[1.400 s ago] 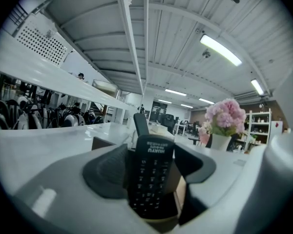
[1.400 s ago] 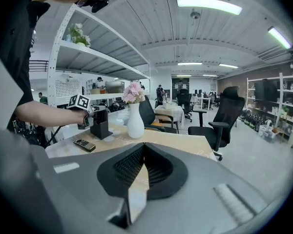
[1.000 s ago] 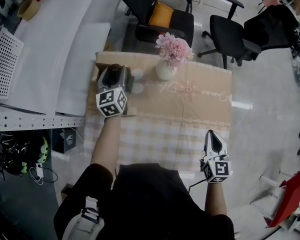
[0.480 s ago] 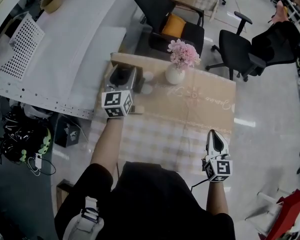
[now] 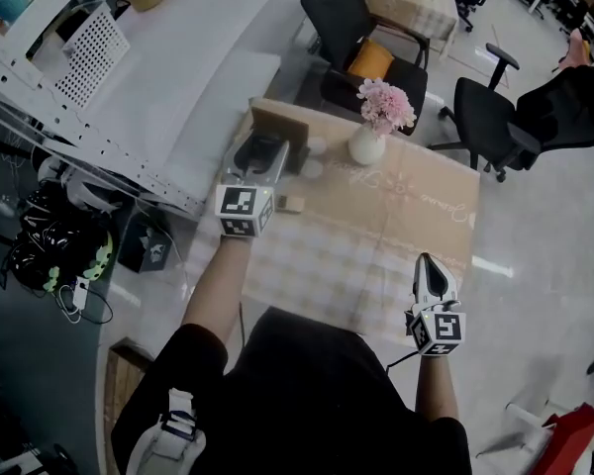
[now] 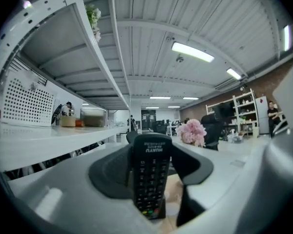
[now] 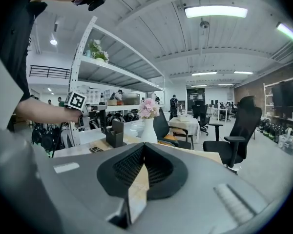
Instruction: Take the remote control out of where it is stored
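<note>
Remote control looks out of its holder, so I think the job is nearly done.
Head view: my left tool is over the tabletop's far corner, with the white shelf edge close on its left, the flower vase on its right, and bare cloth nearer me.
Left gripper view: its jaws squeeze the remote control, which stands up.
Right gripper view: my right tool is closed and empty.

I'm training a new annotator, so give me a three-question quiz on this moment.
1. What does the left claw grip? A mug, B remote control, C phone.
2. True or false: the right claw holds nothing.
3. What fills the white vase?
Key: 1 B; 2 true; 3 pink flowers.
</note>
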Available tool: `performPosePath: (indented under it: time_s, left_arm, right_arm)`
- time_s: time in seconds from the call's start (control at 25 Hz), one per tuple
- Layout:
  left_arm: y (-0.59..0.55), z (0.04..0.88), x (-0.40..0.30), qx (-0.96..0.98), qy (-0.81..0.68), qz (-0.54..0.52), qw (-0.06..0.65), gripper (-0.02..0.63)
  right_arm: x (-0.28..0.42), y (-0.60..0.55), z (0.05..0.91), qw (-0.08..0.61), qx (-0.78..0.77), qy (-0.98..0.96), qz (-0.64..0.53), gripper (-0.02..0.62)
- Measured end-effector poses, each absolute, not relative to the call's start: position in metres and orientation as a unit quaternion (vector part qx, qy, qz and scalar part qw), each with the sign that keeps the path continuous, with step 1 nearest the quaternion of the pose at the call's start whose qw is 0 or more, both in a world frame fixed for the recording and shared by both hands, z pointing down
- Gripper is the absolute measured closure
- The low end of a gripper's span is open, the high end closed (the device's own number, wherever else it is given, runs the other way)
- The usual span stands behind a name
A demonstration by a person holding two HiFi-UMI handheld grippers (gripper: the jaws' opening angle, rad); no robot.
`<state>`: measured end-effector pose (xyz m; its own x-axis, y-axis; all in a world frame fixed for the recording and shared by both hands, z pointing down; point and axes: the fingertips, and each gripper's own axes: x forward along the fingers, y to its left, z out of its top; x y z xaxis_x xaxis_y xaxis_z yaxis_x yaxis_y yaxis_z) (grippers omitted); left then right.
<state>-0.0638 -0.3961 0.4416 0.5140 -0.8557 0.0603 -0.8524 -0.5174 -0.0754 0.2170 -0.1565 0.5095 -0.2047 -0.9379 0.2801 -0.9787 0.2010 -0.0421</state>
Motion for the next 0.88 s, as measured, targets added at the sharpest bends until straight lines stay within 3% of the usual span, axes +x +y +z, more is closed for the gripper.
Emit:
performPosePath:
  time_s: [0.52,0.88]
  left_arm:
    - [-0.305,0.477,-0.088,-0.874,0.473,-0.110,0.034,0.362]
    - [-0.249,0.501,-0.085,-0.871,0.443,-0.194,0.087,0.364]
  right_arm:
    - [0.174,-0.149,0.507,0.100,0.559,-0.819,0.087,0.591]
    - [0.159,-0.146,0.490,0.093,0.538,-0.835,0.064,0.591]
